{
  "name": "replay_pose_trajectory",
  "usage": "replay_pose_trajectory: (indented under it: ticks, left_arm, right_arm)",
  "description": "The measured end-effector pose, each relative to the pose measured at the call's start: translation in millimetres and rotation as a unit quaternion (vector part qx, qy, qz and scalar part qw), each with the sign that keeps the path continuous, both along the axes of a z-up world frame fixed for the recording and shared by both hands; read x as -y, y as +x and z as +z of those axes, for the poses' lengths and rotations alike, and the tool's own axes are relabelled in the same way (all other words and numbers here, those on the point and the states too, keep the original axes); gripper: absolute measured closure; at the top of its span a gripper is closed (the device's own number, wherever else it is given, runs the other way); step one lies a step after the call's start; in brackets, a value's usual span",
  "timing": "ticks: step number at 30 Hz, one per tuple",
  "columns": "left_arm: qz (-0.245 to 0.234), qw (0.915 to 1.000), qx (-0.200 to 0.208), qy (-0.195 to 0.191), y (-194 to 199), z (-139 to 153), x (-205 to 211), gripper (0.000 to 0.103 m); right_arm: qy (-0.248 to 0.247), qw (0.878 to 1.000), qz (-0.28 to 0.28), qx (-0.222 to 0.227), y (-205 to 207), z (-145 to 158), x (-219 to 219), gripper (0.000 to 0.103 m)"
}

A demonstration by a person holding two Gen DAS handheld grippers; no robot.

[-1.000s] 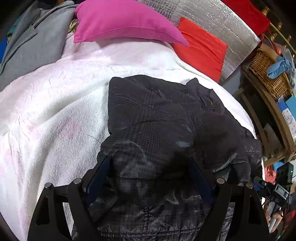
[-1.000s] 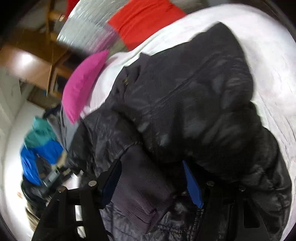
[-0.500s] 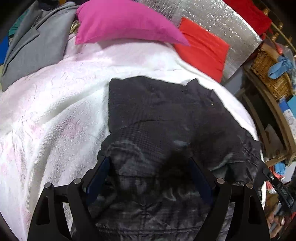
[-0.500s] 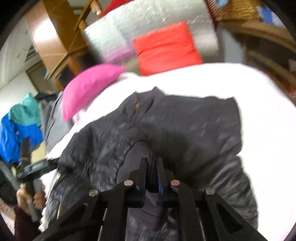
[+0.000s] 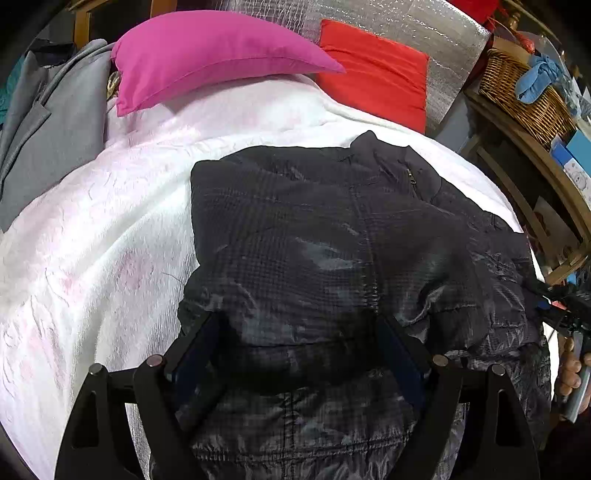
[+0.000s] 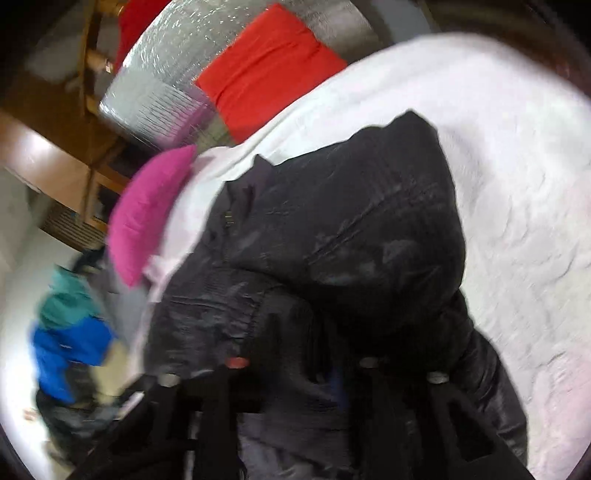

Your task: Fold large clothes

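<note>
A black quilted jacket [image 5: 332, 229] lies on the white bedspread [image 5: 92, 258], collar toward the pillows. My left gripper [image 5: 297, 325] stands open over its lower part, with a bulge of jacket cloth between the wide-spread fingers. In the blurred right wrist view the jacket [image 6: 351, 221] fills the middle, and its sleeve [image 6: 280, 332] runs down between the fingers of my right gripper [image 6: 295, 369]. Those jaws are opening, with the sleeve cloth still between them. The left wrist view catches a hand [image 5: 570, 369] on the right gripper's handle at the far right edge.
A pink pillow [image 5: 207, 55] and a red cushion [image 5: 373, 74] lean at the head of the bed against a silver foil panel [image 5: 406, 22]. Grey clothing [image 5: 48, 129] lies far left. A wicker basket [image 5: 524, 92] sits on a wooden shelf at the right. Blue and teal clothes [image 6: 70, 332] are piled beside the bed.
The right gripper shut on the sleeve cuff, then its jaws parted again while its view swung round. The sleeve now lies flatter across the jacket's right side. The left gripper stayed put, rolling slightly.
</note>
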State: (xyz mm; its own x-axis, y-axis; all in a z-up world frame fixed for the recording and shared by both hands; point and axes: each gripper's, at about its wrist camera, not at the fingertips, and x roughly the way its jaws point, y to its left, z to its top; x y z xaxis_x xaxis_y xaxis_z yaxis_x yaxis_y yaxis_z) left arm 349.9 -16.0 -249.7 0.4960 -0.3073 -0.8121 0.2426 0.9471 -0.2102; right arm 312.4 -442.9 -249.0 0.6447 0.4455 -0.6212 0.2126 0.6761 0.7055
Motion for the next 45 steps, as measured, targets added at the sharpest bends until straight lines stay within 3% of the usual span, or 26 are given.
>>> replay_pose_trajectory:
  ticks: [2,5,7,8,9,11,13,16,19,25,28,34,39,43,45]
  left_arm:
    - [-0.002,1.0,-0.002,0.005,0,-2,1,0.016]
    - [-0.005,0.9998,0.0,0.018,0,-4,3,0.016]
    - [-0.003,0.9997,0.0,0.023,1,-5,5,0.016]
    - [-0.002,0.9997,0.001,0.024,1,-5,5,0.016]
    - [-0.002,0.9997,0.001,0.025,0,-5,5,0.016]
    - [0.004,0.9997,0.005,0.022,-1,-3,3,0.016]
    - [0.011,0.9997,0.016,0.012,-2,3,2,0.016]
    - [0.016,0.9987,0.047,0.005,-6,13,0,0.016]
    - [0.016,0.9971,0.074,0.006,-6,21,4,0.016]
    - [-0.001,0.9986,0.015,0.051,9,-8,20,0.016]
    - [-0.006,0.997,0.02,0.074,9,-9,24,0.016]
    - [-0.004,0.9979,0.023,0.06,6,-5,18,0.016]
    - [-0.008,0.9955,0.034,0.089,1,-9,25,0.016]
    - [-0.015,0.9932,0.044,0.107,-3,-9,29,0.016]
    - [-0.015,0.9931,0.044,0.108,-3,-10,29,0.016]
  right_arm:
    - [-0.003,1.0,-0.004,0.005,-2,1,0,0.029]
    - [-0.037,0.999,0.016,-0.003,1,-3,-11,0.031]
    - [-0.113,0.993,0.039,-0.017,7,-3,-33,0.058]
    - [-0.135,0.989,0.052,-0.022,12,-5,-42,0.083]
    - [-0.137,0.988,0.064,-0.021,14,-6,-51,0.092]
    - [-0.163,0.985,0.053,-0.002,9,3,-55,0.093]
    - [-0.217,0.975,0.023,0.041,2,27,-60,0.094]
    - [-0.257,0.962,-0.034,0.086,-3,52,-53,0.094]
    - [-0.25,0.962,-0.068,0.086,6,52,-34,0.094]
    - [-0.247,0.966,-0.074,0.001,45,2,-15,0.094]
    - [-0.243,0.968,-0.065,-0.006,46,7,-14,0.094]
    - [-0.192,0.978,-0.077,-0.01,16,14,0,0.094]
    - [-0.199,0.977,-0.067,-0.034,17,1,-3,0.094]
    - [-0.154,0.985,-0.078,-0.027,10,10,7,0.088]
    - [-0.149,0.984,-0.093,-0.025,3,14,13,0.074]
